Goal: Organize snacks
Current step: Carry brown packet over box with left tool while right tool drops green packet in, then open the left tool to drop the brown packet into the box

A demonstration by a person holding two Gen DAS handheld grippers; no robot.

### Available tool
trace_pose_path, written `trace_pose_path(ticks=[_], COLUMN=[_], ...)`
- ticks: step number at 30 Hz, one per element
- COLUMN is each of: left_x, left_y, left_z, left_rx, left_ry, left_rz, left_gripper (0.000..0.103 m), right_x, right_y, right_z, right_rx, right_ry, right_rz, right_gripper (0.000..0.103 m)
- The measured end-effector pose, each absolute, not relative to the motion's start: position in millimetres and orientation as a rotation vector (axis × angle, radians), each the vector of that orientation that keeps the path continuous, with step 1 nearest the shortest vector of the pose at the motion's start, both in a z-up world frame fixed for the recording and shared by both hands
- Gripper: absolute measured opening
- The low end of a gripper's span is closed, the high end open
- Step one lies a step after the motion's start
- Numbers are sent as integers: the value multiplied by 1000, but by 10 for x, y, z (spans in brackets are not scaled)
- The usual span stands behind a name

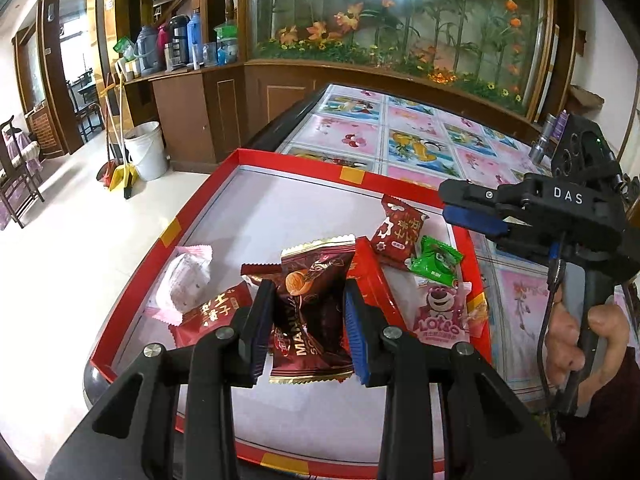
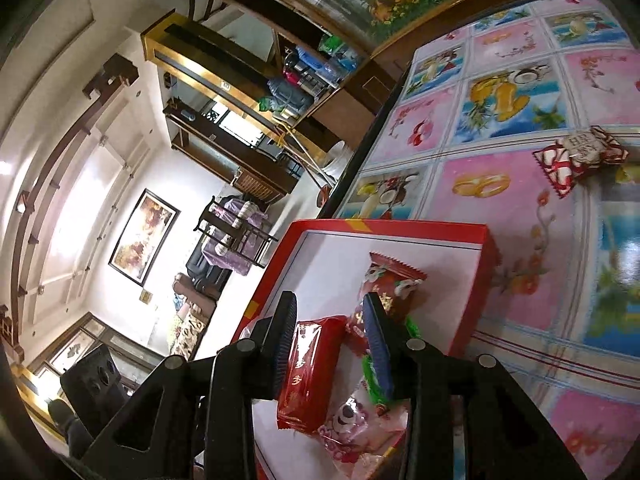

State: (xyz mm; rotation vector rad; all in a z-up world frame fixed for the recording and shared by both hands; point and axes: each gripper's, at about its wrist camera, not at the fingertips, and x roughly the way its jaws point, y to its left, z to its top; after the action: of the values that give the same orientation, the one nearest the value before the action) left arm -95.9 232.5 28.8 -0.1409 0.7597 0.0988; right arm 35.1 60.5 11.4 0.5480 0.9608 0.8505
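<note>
Left wrist view: red tray (image 1: 208, 196) serving as landmark.
Pink packet (image 1: 184, 280): lying at the tray's left edge.
Left gripper (image 1: 306, 332): jaws pinching the dark almond packet (image 1: 312, 308) over the tray's middle.
Lotso packet (image 1: 440, 312): sitting by the tray's right wall.
Right gripper (image 1: 460, 204): hovering over the tray's right rim, jaws spread around nothing.

Lying in the red tray (image 1: 208, 204): dark brown almond packet (image 1: 310, 312) (upright, crinkled), pink Lotso packet (image 1: 440, 312), green packet (image 1: 438, 262). Sitting apart on the tablecloth: red-white packet (image 2: 580, 158).
</note>
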Motion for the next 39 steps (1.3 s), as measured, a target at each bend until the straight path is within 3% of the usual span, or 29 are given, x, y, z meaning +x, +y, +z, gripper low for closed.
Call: trace_pose_path(ticks=[21,32,35,37,39], left_x=[-1165,-1060,-1056,-1078,-1113], left_y=[2468,2489,2479,2469,2471], left_z=[485,281,318,371,450], left_rx=[-141,-134,-122,-104,-98], left_ry=[698,790,780,761,725], left_rz=[122,173,188,219,246], left_gripper=[31,33,41,62,73], right_x=[398,402,400,391,374], right_y=[92,-1,-33,-46,-56], right_z=[230,271,285,314,347], right_rx=[514,535,551,557,558], right_ry=[856,850,848,840,831], right_rz=[672,661,670,677,680], right_gripper=[42,46,46,46,46])
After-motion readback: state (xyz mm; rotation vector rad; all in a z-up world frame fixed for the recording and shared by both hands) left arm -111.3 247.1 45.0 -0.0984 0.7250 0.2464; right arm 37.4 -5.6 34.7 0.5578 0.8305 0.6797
